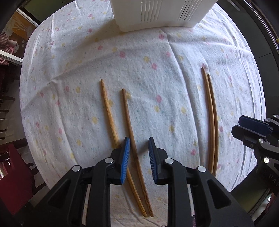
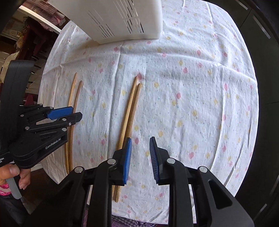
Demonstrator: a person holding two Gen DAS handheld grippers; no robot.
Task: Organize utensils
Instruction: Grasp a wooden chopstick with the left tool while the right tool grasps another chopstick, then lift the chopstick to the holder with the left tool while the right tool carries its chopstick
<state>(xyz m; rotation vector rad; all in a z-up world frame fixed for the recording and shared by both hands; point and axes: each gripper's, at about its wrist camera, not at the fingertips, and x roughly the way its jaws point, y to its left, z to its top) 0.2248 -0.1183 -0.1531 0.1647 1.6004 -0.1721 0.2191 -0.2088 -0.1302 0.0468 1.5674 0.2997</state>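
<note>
Left black gripper with blue pads (image 1: 139, 145): jaws standing apart, hovering over darker brown wooden chopstick (image 1: 129, 122), gripping nothing. Right black gripper with blue pads (image 2: 140, 145): likewise gaping, empty, beside paired light wooden chopsticks (image 2: 129, 108).

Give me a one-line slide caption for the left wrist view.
Open left gripper hovers over one pair of chopsticks; a second pair lies right, white slotted basket beyond.

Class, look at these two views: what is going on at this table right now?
A person holds two open grippers over a flowered tablecloth. Two pairs of chopsticks lie there untouched. The left gripper hovers over the left pair; the right gripper sits beside the right pair. A white basket waits behind.
</note>
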